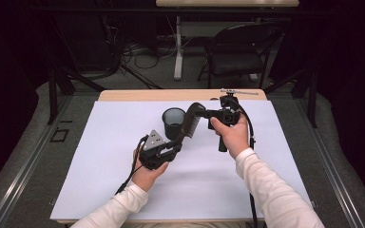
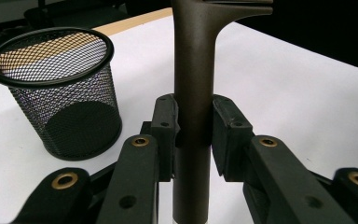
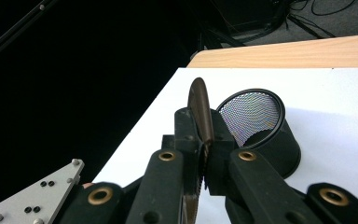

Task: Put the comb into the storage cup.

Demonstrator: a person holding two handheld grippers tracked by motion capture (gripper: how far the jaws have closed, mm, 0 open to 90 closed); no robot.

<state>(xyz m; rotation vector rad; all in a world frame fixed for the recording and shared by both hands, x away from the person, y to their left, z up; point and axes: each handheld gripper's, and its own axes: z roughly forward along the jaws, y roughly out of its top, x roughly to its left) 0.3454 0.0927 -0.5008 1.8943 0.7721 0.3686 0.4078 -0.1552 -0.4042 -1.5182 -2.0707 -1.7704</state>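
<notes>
A dark brown comb [image 1: 189,127] hangs slanted above the white sheet, held at both ends. My left gripper [image 1: 175,147] is shut on its smooth handle [image 2: 193,70], pads [image 2: 165,121] pressing both sides. My right gripper [image 1: 199,113] is shut on the toothed upper end [image 3: 199,105], with the teeth showing between its pads [image 3: 223,140]. A black mesh cup [image 1: 173,122] stands upright just behind the comb; it is left of the handle in the left gripper view [image 2: 56,93] and just past the comb's tip in the right gripper view [image 3: 256,119].
The white sheet [image 1: 123,190] covers a wooden table [image 1: 138,95]. A metal clamp [image 1: 237,91] sits at the table's far edge. A black chair [image 1: 237,52] and cables lie on the floor beyond. The left gripper's grey plate [image 3: 37,200] lies close to my right gripper.
</notes>
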